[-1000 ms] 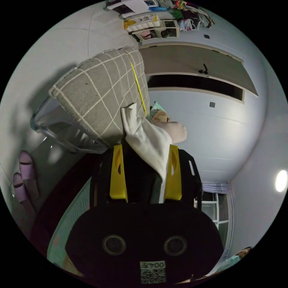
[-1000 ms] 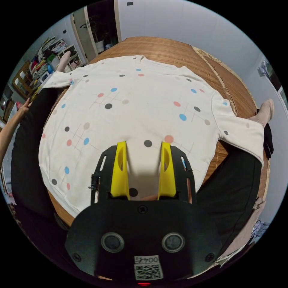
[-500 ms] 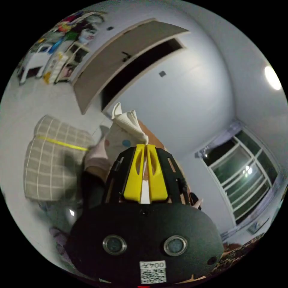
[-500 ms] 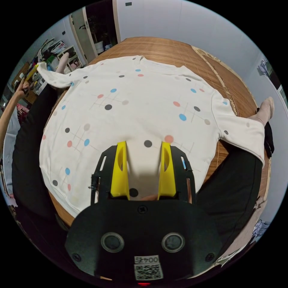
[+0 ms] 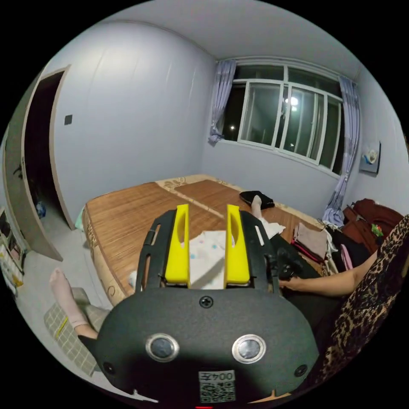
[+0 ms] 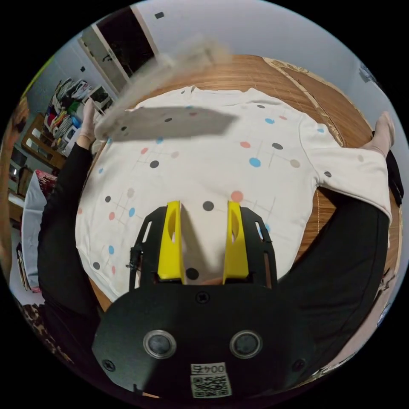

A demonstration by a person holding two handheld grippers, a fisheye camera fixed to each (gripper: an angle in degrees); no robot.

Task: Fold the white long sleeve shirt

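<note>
The white long sleeve shirt [image 6: 213, 170], dotted in blue, pink and black, lies flat on the bamboo mat [image 6: 264, 72] between a person's black-trousered legs. Its left sleeve [image 6: 166, 72] is a blurred streak in the air over the upper left of the body, with a grey shadow under it. The right sleeve [image 6: 362, 170] drapes over the leg at the right. My right gripper [image 6: 203, 205] hangs open just above the hem. My left gripper [image 5: 206, 208] is open and holds nothing, with the shirt [image 5: 204, 260] showing beyond its jaws.
The bed [image 5: 128, 213] runs toward a window [image 5: 281, 115]. A black item [image 5: 255, 198] lies on the far mat and folded clothes [image 5: 315, 240] are piled at the right. A checked cushion [image 5: 64, 336] lies on the floor. Cluttered shelves [image 6: 64, 115] and a doorway [image 6: 123, 38] stand behind.
My left gripper was shut on the left sleeve's cuff half a second ago; it has opened and the sleeve now flies across the shirt. The left view has swung round. The right gripper barely moved.
</note>
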